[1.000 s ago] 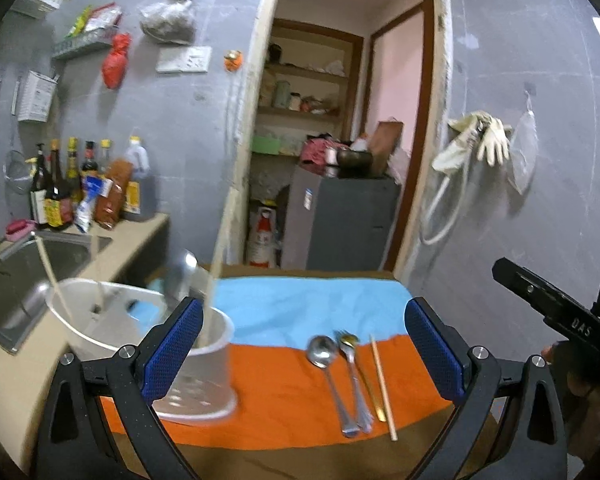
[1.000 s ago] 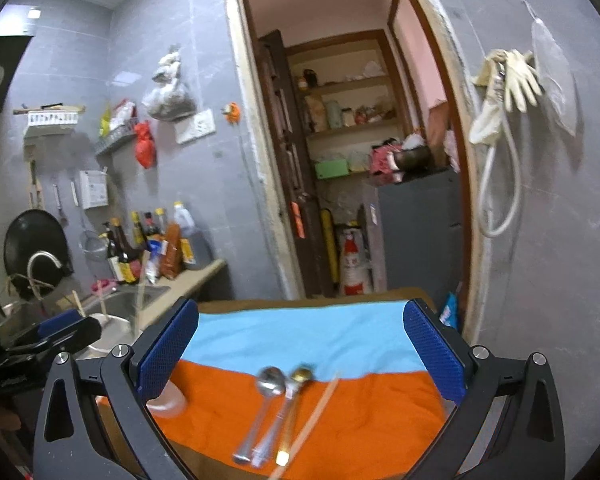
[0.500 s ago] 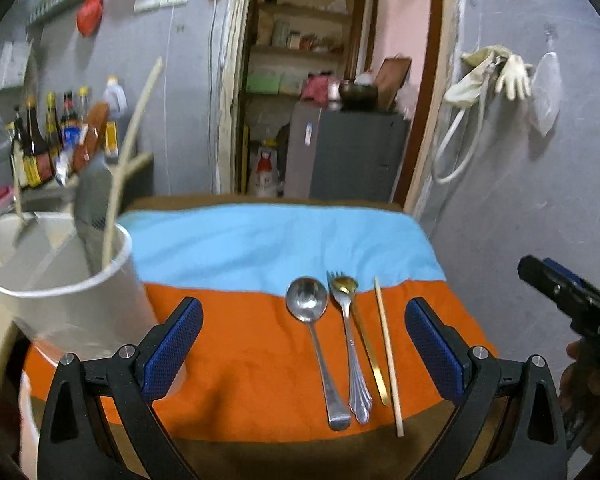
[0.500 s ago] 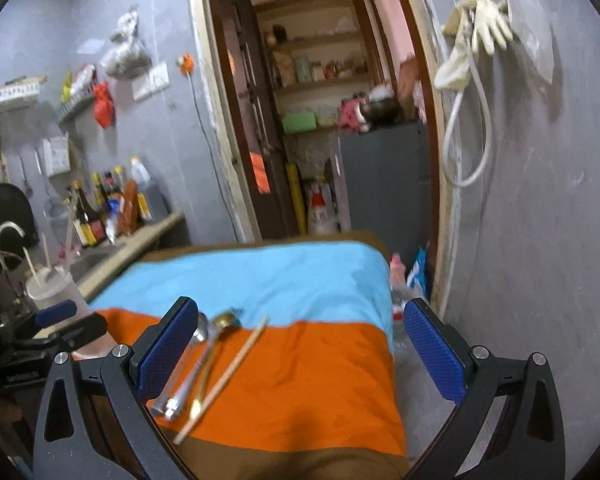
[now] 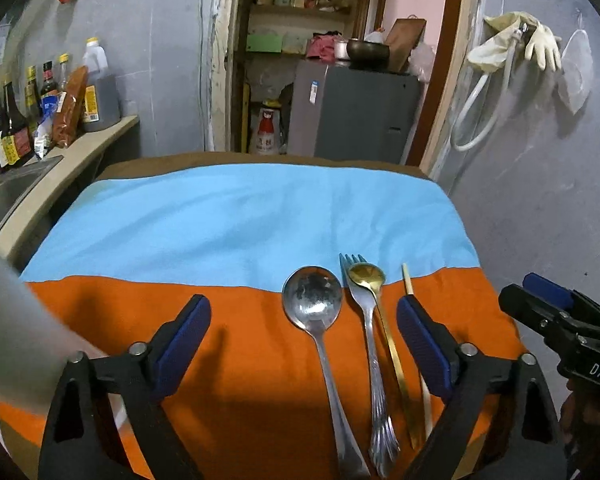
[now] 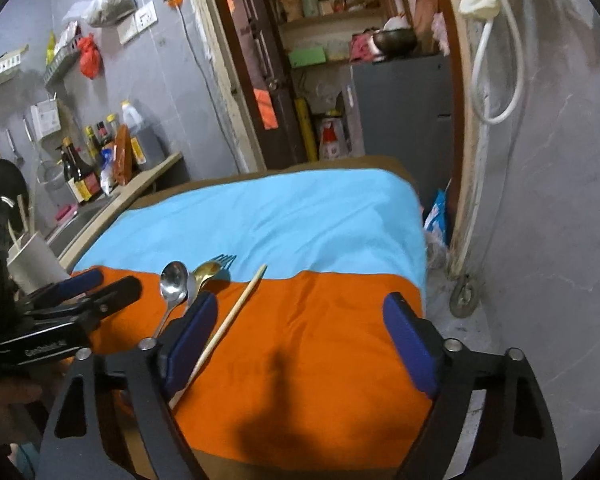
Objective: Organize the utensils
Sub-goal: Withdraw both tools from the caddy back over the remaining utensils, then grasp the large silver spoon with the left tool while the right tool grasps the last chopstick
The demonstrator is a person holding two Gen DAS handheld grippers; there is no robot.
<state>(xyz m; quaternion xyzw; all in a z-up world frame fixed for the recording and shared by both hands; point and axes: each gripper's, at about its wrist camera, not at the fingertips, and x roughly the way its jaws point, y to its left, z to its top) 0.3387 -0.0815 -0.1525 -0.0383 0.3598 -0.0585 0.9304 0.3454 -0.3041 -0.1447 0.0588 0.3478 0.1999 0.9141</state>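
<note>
A steel spoon (image 5: 320,332), a steel fork (image 5: 370,344), a gold spoon (image 5: 380,304) and a single wooden chopstick (image 5: 409,280) lie side by side on the orange part of the cloth (image 5: 240,360). My left gripper (image 5: 303,334) is open, low over them, its jaws on either side of the row. My right gripper (image 6: 298,330) is open over the orange cloth (image 6: 320,340), to the right of the chopstick (image 6: 236,312). The white holder cup (image 6: 32,258) with sticks in it stands at the table's left edge; in the left wrist view it is a blur (image 5: 16,320).
A counter with a sink (image 5: 16,188) and sauce bottles (image 5: 48,104) runs along the left. A doorway with shelves and a grey cabinet (image 5: 352,112) is behind the table. The wall (image 6: 560,200) is close on the right, past the table's right edge.
My left gripper swung right from the cup and came down over the utensils. My right gripper dropped lower and turned right over the orange cloth. Both stayed open.
</note>
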